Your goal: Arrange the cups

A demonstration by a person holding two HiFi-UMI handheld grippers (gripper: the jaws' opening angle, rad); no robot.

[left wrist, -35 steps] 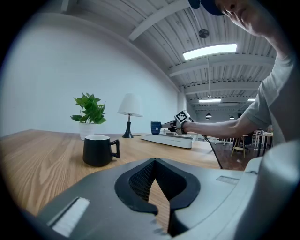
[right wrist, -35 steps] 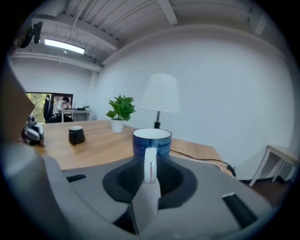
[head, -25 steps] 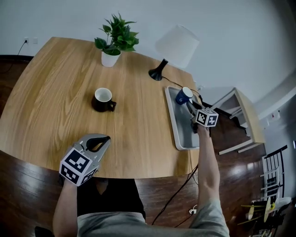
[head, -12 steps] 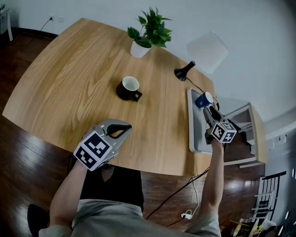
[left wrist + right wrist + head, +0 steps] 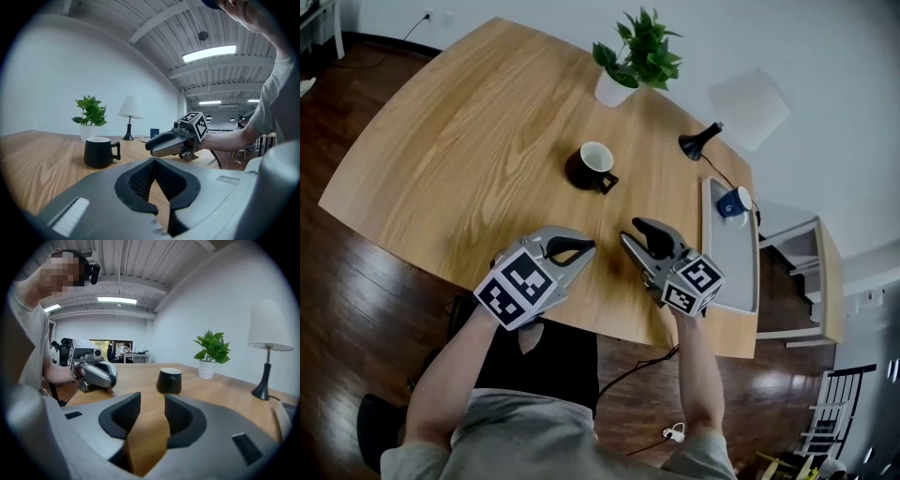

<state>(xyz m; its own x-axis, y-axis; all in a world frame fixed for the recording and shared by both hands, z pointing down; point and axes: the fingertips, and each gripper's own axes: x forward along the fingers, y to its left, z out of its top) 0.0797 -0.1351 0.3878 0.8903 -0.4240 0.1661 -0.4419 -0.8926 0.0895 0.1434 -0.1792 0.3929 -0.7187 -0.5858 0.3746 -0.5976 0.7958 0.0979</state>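
A black cup [image 5: 596, 167] with a white inside stands on the wooden table [image 5: 469, 141], its handle toward me. It also shows as the black cup [image 5: 98, 152] and, from the other side, the black cup [image 5: 169, 380]. A blue cup [image 5: 733, 202] lies at the far end of a grey tray [image 5: 729, 277] on the right. My left gripper [image 5: 581, 247] hovers near the table's front edge, its tips touching and empty, as the left gripper [image 5: 154, 160] shows. Beside it, my right gripper [image 5: 634, 231] points at the black cup. The right gripper [image 5: 152, 399] is closing with nothing between its jaws.
A potted plant [image 5: 636, 58] stands at the table's far edge, and a white-shaded lamp [image 5: 741, 108] on a black base stands by the tray. A light wooden shelf [image 5: 811, 281] sits beyond the table's right edge. Dark wood floor surrounds the table.
My right gripper has let go of the blue cup on the tray and swung left to the table's front beside the left gripper. The left gripper stayed put.
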